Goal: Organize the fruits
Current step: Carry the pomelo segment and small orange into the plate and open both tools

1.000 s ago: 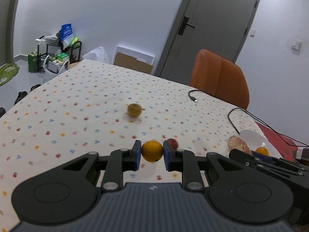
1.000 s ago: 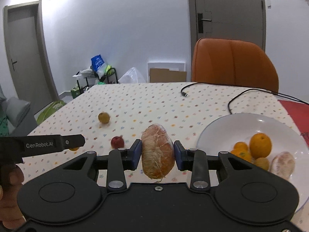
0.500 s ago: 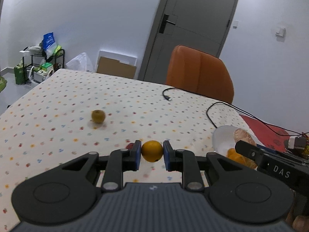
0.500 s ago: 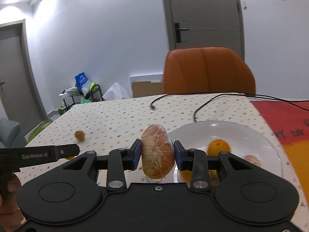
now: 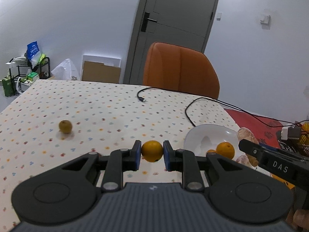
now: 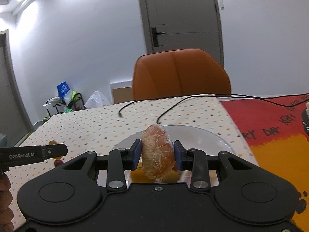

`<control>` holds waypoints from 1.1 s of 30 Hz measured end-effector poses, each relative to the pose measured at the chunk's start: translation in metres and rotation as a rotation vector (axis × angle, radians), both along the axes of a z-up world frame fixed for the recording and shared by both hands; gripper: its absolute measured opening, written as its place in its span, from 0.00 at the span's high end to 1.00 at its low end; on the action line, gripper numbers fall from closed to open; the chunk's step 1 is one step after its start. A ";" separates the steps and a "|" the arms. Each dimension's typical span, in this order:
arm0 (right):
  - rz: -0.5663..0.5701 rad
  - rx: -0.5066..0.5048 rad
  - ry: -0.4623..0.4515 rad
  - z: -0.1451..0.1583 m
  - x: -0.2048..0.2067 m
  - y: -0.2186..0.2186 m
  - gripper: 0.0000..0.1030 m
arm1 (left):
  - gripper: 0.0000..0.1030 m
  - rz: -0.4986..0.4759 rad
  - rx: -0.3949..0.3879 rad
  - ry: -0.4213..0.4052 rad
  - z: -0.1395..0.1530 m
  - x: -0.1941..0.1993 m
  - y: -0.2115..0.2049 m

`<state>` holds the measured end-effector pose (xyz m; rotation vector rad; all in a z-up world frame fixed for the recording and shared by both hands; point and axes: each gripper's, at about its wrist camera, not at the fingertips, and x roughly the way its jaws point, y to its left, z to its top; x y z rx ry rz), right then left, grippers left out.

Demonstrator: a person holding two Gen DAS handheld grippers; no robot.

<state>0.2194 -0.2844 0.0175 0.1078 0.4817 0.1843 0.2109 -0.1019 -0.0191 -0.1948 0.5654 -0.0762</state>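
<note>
— Fruit, where is it all?

— An orange (image 5: pixel 152 150) sits pinched in the left gripper (image 5: pixel 151 155), held above the dotted tablecloth (image 5: pixel 96 108). A peeled, wrapped pomelo piece (image 6: pixel 158 158) is clamped in the right gripper (image 6: pixel 158 159), over the white plate (image 6: pixel 208 137).

— And the rest?

— More oranges (image 5: pixel 225 150) lie in the plate (image 5: pixel 204 133); one small fruit (image 5: pixel 65 126) rests alone on the cloth, well apart, with an orange chair (image 5: pixel 180 69) behind the table.

The right gripper (image 6: pixel 158 156) hides most fruit (orange blurs only) on the white plate (image 6: pixel 202 135).
</note>
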 end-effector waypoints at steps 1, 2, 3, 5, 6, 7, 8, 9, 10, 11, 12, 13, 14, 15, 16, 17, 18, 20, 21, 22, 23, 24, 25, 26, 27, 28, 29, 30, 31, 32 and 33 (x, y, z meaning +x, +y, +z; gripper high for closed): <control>-0.008 0.002 0.001 -0.001 0.002 -0.004 0.67 | 0.78 -0.005 0.003 0.001 0.000 0.002 -0.003; -0.014 0.004 0.003 -0.001 0.004 -0.007 0.67 | 0.78 -0.011 0.006 0.002 0.000 0.003 -0.007; -0.022 0.008 0.004 -0.002 0.005 -0.011 0.67 | 0.78 -0.017 0.010 0.003 0.000 0.004 -0.010; -0.033 0.014 0.007 -0.004 0.009 -0.017 0.67 | 0.78 -0.029 0.018 0.006 0.000 0.007 -0.016; -0.038 0.016 0.010 -0.005 0.012 -0.020 0.67 | 0.78 -0.034 0.021 0.008 0.000 0.009 -0.019; -0.043 0.019 0.012 -0.005 0.014 -0.023 0.67 | 0.78 -0.038 0.025 0.010 0.000 0.011 -0.022; -0.048 0.021 0.012 -0.006 0.016 -0.025 0.67 | 0.78 -0.043 0.029 0.011 0.000 0.012 -0.025; -0.052 0.022 0.013 -0.007 0.017 -0.028 0.67 | 0.78 -0.048 0.033 0.012 0.000 0.014 -0.028; -0.057 0.025 0.013 -0.008 0.019 -0.030 0.67 | 0.78 -0.052 0.037 0.013 -0.001 0.016 -0.030; -0.060 0.030 0.014 -0.008 0.021 -0.032 0.67 | 0.78 -0.055 0.040 0.016 -0.001 0.018 -0.033; -0.062 0.036 0.015 -0.009 0.022 -0.034 0.67 | 0.78 -0.057 0.043 0.017 -0.001 0.019 -0.035; -0.063 0.041 0.015 -0.010 0.024 -0.036 0.67 | 0.78 -0.061 0.045 0.018 -0.001 0.021 -0.038; -0.064 0.045 0.014 -0.011 0.025 -0.037 0.67 | 0.78 -0.064 0.049 0.020 -0.002 0.022 -0.040; -0.065 0.050 0.015 -0.013 0.028 -0.038 0.67 | 0.78 -0.066 0.052 0.021 -0.002 0.024 -0.042; -0.067 0.056 0.016 -0.014 0.029 -0.039 0.67 | 0.78 -0.069 0.055 0.022 -0.002 0.025 -0.044; -0.068 0.063 0.014 -0.015 0.031 -0.040 0.66 | 0.78 -0.071 0.059 0.024 -0.003 0.027 -0.046; -0.070 0.070 0.012 -0.016 0.032 -0.042 0.65 | 0.78 -0.074 0.063 0.026 -0.004 0.029 -0.049; -0.071 0.072 0.006 -0.018 0.031 -0.044 0.61 | 0.78 -0.080 0.071 0.028 -0.004 0.031 -0.053; -0.072 0.067 -0.005 -0.018 0.029 -0.045 0.60 | 0.78 -0.083 0.076 0.029 -0.005 0.033 -0.055; -0.075 0.068 -0.006 -0.017 0.028 -0.046 0.56 | 0.78 -0.084 0.081 0.029 -0.005 0.034 -0.057; -0.078 0.074 -0.005 -0.017 0.028 -0.048 0.53 | 0.78 -0.083 0.086 0.031 -0.005 0.035 -0.058; -0.081 0.086 -0.004 -0.017 0.027 -0.051 0.53 | 0.78 -0.083 0.090 0.032 -0.005 0.036 -0.060; -0.080 0.093 0.000 -0.017 0.026 -0.053 0.53 | 0.78 -0.082 0.092 0.032 -0.005 0.036 -0.060; -0.081 0.098 0.006 -0.017 0.026 -0.055 0.53 | 0.78 -0.082 0.094 0.030 -0.005 0.037 -0.062; -0.084 0.102 0.011 -0.017 0.025 -0.056 0.53 | 0.78 -0.082 0.097 0.030 -0.005 0.037 -0.063; -0.085 0.104 0.013 -0.017 0.024 -0.057 0.52 | 0.78 -0.082 0.102 0.031 -0.004 0.037 -0.064; -0.084 0.106 0.011 -0.016 0.023 -0.058 0.52 | 0.78 -0.082 0.105 0.032 -0.005 0.038 -0.065; -0.082 0.108 0.007 -0.015 0.022 -0.058 0.51 | 0.78 -0.084 0.106 0.033 -0.005 0.037 -0.066; -0.082 0.109 0.002 -0.014 0.021 -0.059 0.48 | 0.78 -0.086 0.106 0.033 -0.005 0.037 -0.066; -0.081 0.107 -0.002 -0.013 0.020 -0.059 0.46 | 0.78 -0.085 0.108 0.033 -0.005 0.037 -0.067; -0.080 0.104 -0.003 -0.013 0.019 -0.059 0.45 | 0.77 -0.081 0.113 0.029 -0.005 0.036 -0.068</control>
